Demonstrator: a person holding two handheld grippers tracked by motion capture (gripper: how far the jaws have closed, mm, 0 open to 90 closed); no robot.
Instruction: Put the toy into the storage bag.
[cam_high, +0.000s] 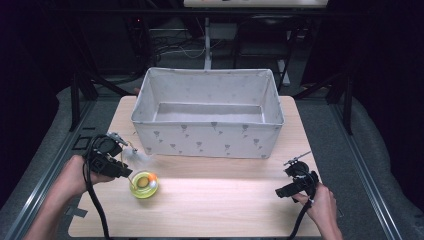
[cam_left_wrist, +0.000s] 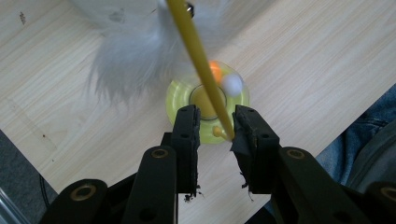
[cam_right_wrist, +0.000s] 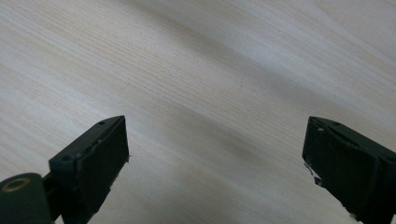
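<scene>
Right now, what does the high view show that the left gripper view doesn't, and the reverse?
High view alone: the fabric storage bin, open and standing upright behind the toy, the right gripper open over bare table, and both forearms.

Left gripper view alone: the yellow wand crossing between the left gripper jaws, against one pad, with a gap left.

Both: the yellow-green cat toy with its orange ball, the white feather, and the wooden table.

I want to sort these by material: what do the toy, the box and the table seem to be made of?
The toy: a glossy, see-through yellow base, probably plastic, with a thin yellow stick and a soft white feather tuft. The box: matte pale fabric with a small printed pattern. The table: light wood grain, perhaps laminate.
</scene>
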